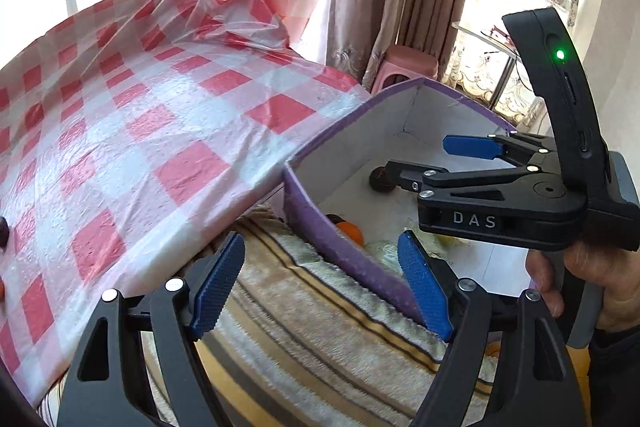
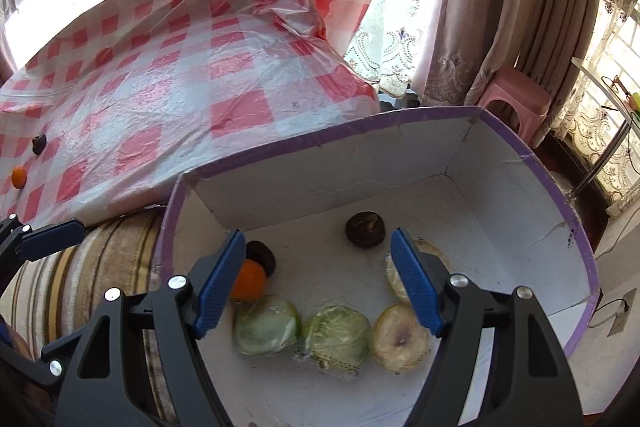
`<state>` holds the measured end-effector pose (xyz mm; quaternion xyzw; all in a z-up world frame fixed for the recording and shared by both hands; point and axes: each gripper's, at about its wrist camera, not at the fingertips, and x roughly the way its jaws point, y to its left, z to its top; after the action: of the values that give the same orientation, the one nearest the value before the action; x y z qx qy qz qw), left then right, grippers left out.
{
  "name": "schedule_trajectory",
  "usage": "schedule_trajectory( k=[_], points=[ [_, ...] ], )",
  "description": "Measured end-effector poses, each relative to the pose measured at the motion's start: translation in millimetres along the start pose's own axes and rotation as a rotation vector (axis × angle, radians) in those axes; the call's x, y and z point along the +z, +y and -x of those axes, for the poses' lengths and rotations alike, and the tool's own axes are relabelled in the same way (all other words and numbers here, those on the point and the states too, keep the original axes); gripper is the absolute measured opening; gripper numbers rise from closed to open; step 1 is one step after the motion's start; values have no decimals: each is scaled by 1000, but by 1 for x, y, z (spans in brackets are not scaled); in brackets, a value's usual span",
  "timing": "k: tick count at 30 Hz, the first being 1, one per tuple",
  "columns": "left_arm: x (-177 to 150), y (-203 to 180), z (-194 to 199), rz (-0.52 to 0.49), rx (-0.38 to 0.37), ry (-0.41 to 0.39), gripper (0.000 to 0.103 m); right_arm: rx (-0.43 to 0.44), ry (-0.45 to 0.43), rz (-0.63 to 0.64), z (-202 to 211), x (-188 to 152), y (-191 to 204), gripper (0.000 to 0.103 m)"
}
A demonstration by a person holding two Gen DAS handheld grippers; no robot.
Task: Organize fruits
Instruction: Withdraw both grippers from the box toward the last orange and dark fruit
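A purple-rimmed white box point(image 2: 320, 125) sits beside the table and holds several fruits: an orange point(image 2: 249, 281), two dark fruits point(image 2: 365, 229), and wrapped green and yellow fruits point(image 2: 337, 335). My right gripper point(image 2: 318, 281) is open and empty above the box; it also shows in the left wrist view point(image 1: 416, 157). My left gripper point(image 1: 322, 287) is open and empty over the striped towel, just left of the box point(image 1: 320, 223). On the table an orange point(image 2: 19, 177) and a dark fruit point(image 2: 39, 143) lie at the far left.
A red-and-white checked plastic cloth point(image 1: 160, 115) covers the table, bunched up at the back. A striped towel point(image 1: 320, 327) lies under the box. A pink stool point(image 2: 516, 101) and curtains stand behind.
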<state>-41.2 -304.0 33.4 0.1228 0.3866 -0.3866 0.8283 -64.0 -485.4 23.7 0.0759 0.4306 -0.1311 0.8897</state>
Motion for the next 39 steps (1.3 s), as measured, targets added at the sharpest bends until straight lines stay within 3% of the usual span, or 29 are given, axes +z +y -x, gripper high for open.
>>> schedule_trajectory(
  k=[16, 32, 39],
  points=[
    [-42, 126, 80, 273, 173, -116, 77, 223, 19, 147, -1, -2, 142, 79],
    [-84, 249, 126, 536, 392, -159, 72, 289, -6, 218, -7, 5, 213, 81],
    [-95, 291, 123, 615, 414, -129, 65, 315, 13, 260, -20, 15, 242, 81]
  ],
)
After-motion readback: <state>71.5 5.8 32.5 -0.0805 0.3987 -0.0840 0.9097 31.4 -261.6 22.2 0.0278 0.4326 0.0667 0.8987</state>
